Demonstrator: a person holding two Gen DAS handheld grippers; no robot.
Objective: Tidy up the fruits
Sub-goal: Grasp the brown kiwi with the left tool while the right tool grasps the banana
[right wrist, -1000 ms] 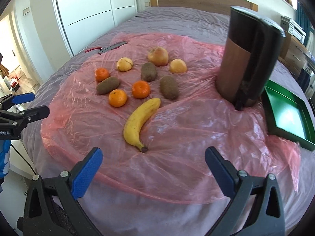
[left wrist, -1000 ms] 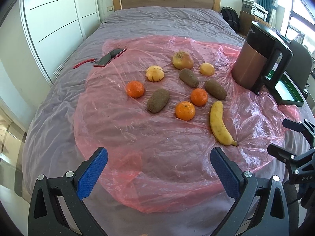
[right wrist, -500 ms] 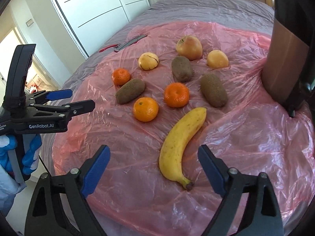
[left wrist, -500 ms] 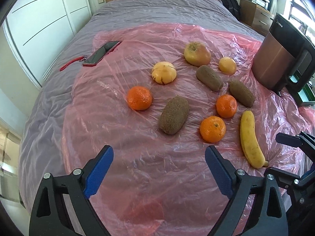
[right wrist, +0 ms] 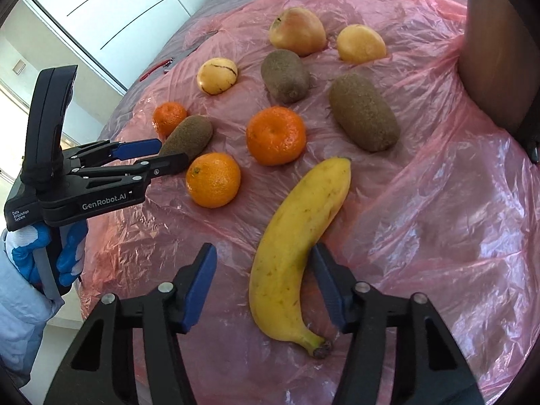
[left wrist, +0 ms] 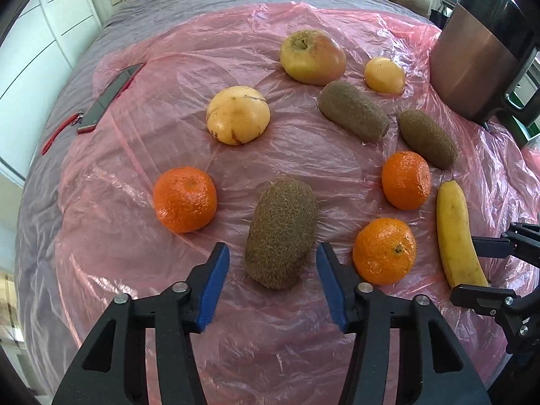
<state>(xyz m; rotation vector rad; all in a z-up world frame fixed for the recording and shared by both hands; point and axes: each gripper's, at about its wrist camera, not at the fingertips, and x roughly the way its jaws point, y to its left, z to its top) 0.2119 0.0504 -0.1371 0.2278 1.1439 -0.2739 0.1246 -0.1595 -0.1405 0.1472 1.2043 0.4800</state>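
Fruit lies on a pink plastic sheet (left wrist: 303, 337) on the bed. My left gripper (left wrist: 272, 271) is open, its jaws on either side of the near end of a brown kiwi (left wrist: 281, 231); it also shows in the right wrist view (right wrist: 165, 157). My right gripper (right wrist: 263, 276) is open around the stem half of a yellow banana (right wrist: 297, 233), with the right pad close to the peel. Three mandarins (left wrist: 185, 199) (left wrist: 384, 251) (left wrist: 406, 180), two more kiwis (left wrist: 352, 110) (left wrist: 428, 138), an apple (left wrist: 312, 56) and two yellow round fruits (left wrist: 238, 114) (left wrist: 384, 75) lie around.
A dark kettle (left wrist: 482, 44) stands at the back right of the sheet, with a green tray (left wrist: 531, 131) partly hidden behind it. A phone (left wrist: 108, 96) with a red strap lies at the sheet's left edge. White wardrobe doors (right wrist: 118, 10) stand to the left.
Both grippers have moved forward and down to the fruit and narrowed their jaws. The left now straddles the near kiwi and the right straddles the banana.
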